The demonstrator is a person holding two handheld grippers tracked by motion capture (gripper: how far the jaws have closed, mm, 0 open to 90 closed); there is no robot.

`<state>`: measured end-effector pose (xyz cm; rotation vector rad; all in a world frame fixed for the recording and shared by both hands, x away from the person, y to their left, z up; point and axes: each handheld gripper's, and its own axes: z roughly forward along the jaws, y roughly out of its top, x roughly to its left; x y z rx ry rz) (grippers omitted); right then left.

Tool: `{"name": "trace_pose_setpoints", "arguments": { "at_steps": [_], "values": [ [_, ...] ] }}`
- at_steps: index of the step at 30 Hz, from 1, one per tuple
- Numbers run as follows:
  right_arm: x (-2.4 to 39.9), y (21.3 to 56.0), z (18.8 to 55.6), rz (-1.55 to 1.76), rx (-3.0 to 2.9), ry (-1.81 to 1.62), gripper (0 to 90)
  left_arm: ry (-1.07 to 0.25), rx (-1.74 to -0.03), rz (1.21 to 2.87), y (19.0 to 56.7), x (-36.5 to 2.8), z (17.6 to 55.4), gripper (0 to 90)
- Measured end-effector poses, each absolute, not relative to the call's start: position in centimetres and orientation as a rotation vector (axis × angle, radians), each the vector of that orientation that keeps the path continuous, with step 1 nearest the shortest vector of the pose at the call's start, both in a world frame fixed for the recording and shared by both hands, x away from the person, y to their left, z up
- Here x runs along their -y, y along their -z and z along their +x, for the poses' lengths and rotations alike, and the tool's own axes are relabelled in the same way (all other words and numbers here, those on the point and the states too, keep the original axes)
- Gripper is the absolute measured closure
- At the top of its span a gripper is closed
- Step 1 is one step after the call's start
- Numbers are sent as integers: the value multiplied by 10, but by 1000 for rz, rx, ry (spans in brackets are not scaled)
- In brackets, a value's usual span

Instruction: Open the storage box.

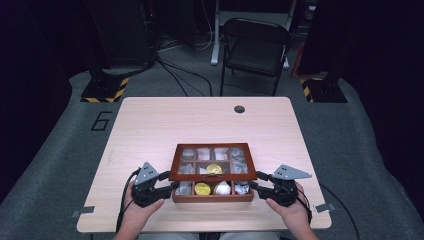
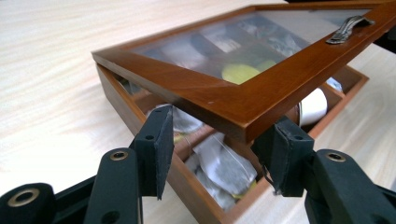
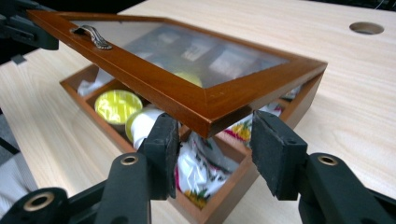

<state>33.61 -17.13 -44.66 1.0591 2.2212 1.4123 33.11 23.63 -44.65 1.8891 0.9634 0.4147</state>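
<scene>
Room: dark studio, grey carpet, one black folding chair (image 1: 255, 47) behind a pale wooden surface (image 1: 165, 122).
Task thing: brown wooden compartment box (image 1: 212, 195) with a glass-paned hinged lid (image 1: 212, 161), at the near middle of the surface, between both hands.
Lid state: front edge raised, rear edge down on the box; small metal handle (image 2: 349, 28) on its front rail.
Left hand-held gripper (image 1: 167, 187): jaws straddle the lid's front corner (image 2: 243, 123); pads not pressing it, a gap each side, so open around it.
Right hand-held gripper (image 1: 256, 186): same at the other front corner (image 3: 208, 119); open, lid edge resting between the pads.
Risk: with no clamp, the lid could slip off the pads and slam; uneven lifting could twist the hinge or drag the box.
Count: one box, one lid, two grippers, one chair; yellow-topped round pods (image 3: 117, 106), two clear; sachets too jumbled to count.
</scene>
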Motion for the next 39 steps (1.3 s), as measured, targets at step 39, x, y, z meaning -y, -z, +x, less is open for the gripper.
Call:
{"name": "trace_pose_setpoints", "arguments": {
  "at_steps": [39],
  "values": [
    [161, 390, 379, 1071, -2174, -1408, 462, -483, -981, 1850, 394, -226, 376, 422]
  ]
}}
